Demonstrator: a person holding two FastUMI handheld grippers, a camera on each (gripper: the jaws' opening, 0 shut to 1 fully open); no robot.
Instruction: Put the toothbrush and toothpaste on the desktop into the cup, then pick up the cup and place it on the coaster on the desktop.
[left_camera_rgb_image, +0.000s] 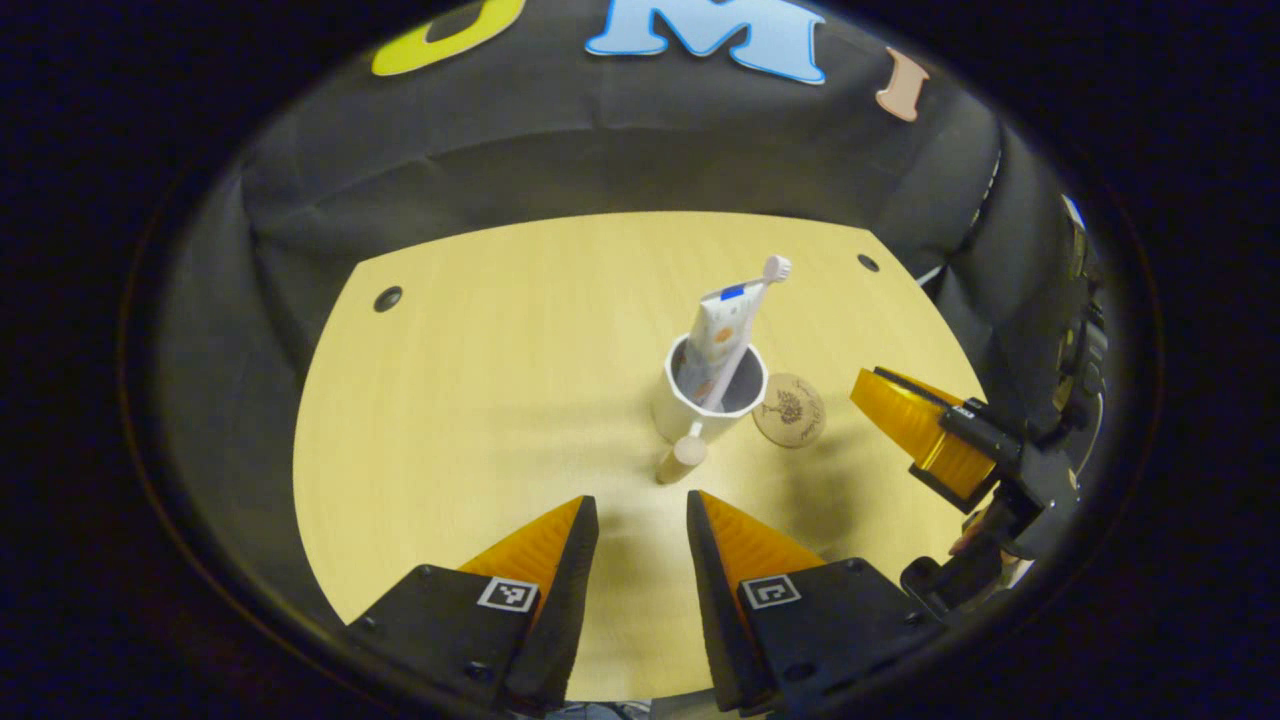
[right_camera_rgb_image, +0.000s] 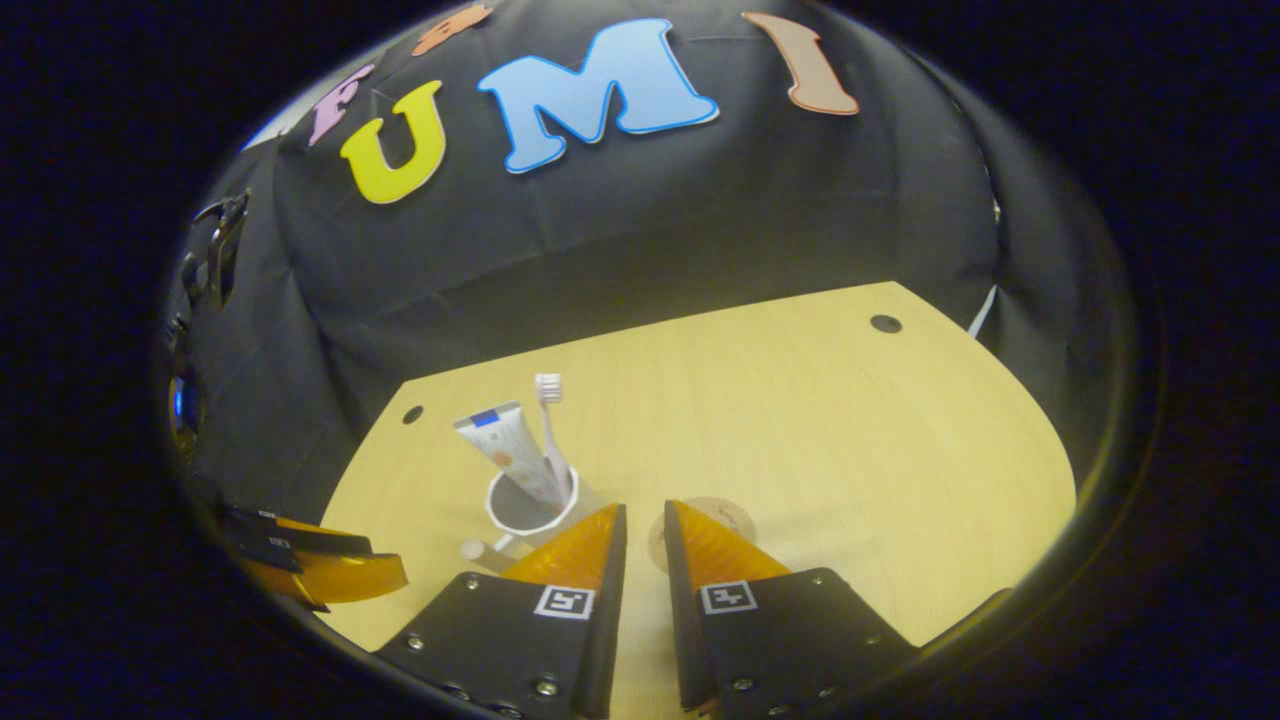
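Observation:
A white cup (left_camera_rgb_image: 700, 400) stands upright near the middle of the wooden table (left_camera_rgb_image: 480, 400), its wooden handle (left_camera_rgb_image: 683, 455) pointing toward me. A toothpaste tube (left_camera_rgb_image: 722, 330) and a toothbrush (left_camera_rgb_image: 760, 290) stand inside it, leaning back and to the right. A round wooden coaster (left_camera_rgb_image: 790, 410) lies flat just right of the cup, with nothing on it. My left gripper (left_camera_rgb_image: 640, 510) hangs open and empty a short way in front of the handle. In the right gripper view, my right gripper (right_camera_rgb_image: 642, 508) hovers with a narrow gap and holds nothing. The cup (right_camera_rgb_image: 530, 510) is to its left and the coaster (right_camera_rgb_image: 735, 518) is partly hidden behind its fingers.
The right gripper (left_camera_rgb_image: 915, 425) and the hand holding it show at the table's right edge in the left gripper view. The left gripper (right_camera_rgb_image: 330, 578) shows at lower left in the right gripper view. Small dark holes (left_camera_rgb_image: 388, 297) (left_camera_rgb_image: 868, 262) mark the far corners. Black cloth walls surround the table.

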